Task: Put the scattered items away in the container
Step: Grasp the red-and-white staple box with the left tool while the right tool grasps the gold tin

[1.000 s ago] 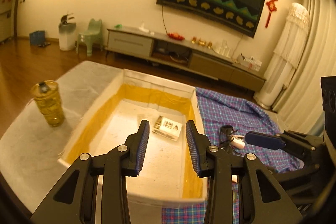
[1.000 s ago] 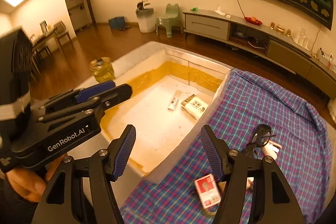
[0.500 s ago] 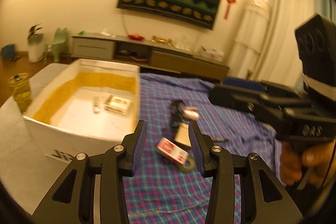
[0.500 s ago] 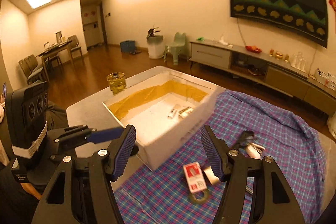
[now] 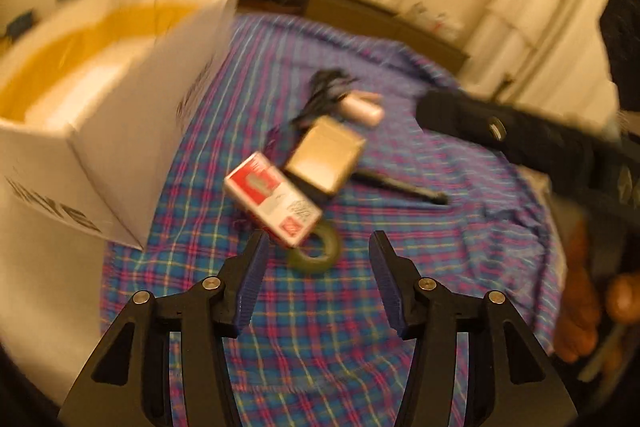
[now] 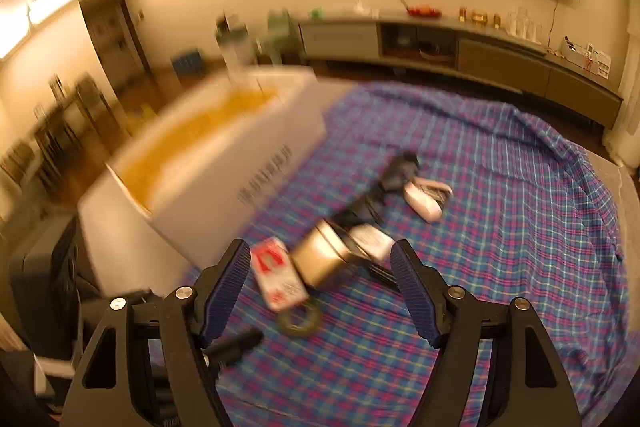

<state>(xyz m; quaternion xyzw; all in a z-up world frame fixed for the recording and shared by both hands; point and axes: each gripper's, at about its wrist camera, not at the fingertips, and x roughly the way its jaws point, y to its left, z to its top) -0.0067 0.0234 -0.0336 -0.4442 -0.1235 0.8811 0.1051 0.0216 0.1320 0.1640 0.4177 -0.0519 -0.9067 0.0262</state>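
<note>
- Grippers — left gripper [image 5: 316, 247] and right gripper [image 6: 318, 255] — hover with jaws apart, holding nothing.
- Red-and-white box [image 5: 273, 199] leans on tape roll [image 5: 316, 254], mid-cloth [image 5: 460, 247].
- White container [image 5: 120, 131] sits at the cloth's left edge.

On my left wrist feed, the left gripper [image 5: 317, 247] is a matte black frame with triangular cut-outs in each arm. Each of its fingers [image 5: 251, 277] carries a ribbed blue pad on the inner face. Four round silver screw heads sit along the finger linkages, two per side. At the frame's right edge I see the second handheld unit as a blurred black bar with one silver fastener, and my bare right hand [image 5: 588, 299] below it, skin tone only. My right wrist feed shows the right gripper [image 6: 318, 267] built identically: black frame, blue ribbed pads, four silver screws.
</note>
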